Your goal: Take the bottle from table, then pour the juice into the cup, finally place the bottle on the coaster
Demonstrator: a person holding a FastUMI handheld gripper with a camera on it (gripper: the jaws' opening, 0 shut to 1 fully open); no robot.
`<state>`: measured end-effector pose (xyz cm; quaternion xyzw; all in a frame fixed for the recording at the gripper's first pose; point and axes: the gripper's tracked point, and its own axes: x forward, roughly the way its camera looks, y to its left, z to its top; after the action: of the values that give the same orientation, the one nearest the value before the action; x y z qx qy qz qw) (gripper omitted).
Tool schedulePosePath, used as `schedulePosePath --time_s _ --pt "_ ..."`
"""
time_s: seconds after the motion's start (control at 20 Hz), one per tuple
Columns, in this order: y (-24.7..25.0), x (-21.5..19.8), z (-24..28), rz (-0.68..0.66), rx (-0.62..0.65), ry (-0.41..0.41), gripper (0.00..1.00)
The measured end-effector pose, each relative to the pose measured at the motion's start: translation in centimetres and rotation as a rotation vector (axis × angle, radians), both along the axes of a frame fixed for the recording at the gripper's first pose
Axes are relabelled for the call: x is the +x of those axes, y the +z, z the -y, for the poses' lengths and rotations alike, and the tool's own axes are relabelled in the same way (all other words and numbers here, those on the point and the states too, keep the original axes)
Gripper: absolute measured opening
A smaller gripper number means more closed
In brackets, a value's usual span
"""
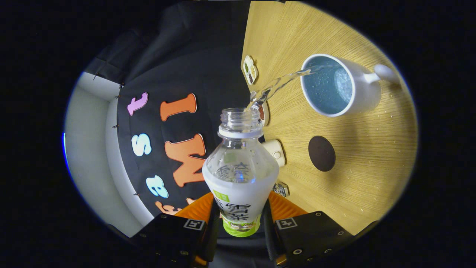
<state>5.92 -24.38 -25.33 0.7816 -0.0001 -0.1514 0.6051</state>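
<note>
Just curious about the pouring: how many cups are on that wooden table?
1. The white cup stands beyond the dark coaster, catching liquid from the bottle clamped in the gripper. Others may be hidden.

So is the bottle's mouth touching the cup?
Apart. The gripper view shows bare table between the bottle, held in the gripper, and the cup; only the poured stream bridges them.
</note>
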Motion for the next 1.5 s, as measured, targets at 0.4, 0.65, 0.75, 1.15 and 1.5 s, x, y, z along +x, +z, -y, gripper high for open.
schedulePosePath --time_s 0.4,0.65,0.75,1.15,1.5 --pt "-0.5 0.0 0.0 -0.010 0.029 0.000 0.55" --pt "-0.4 0.0 -0.1 -0.009 0.043 0.000 0.55" --pt "-0.3 -0.1 0.0 -0.002 0.053 -0.001 0.55" --pt "0.6 0.1 -0.2 0.011 0.091 0.000 0.55" --pt "0.9 0.3 0.1 0.021 0.125 -0.008 0.55"
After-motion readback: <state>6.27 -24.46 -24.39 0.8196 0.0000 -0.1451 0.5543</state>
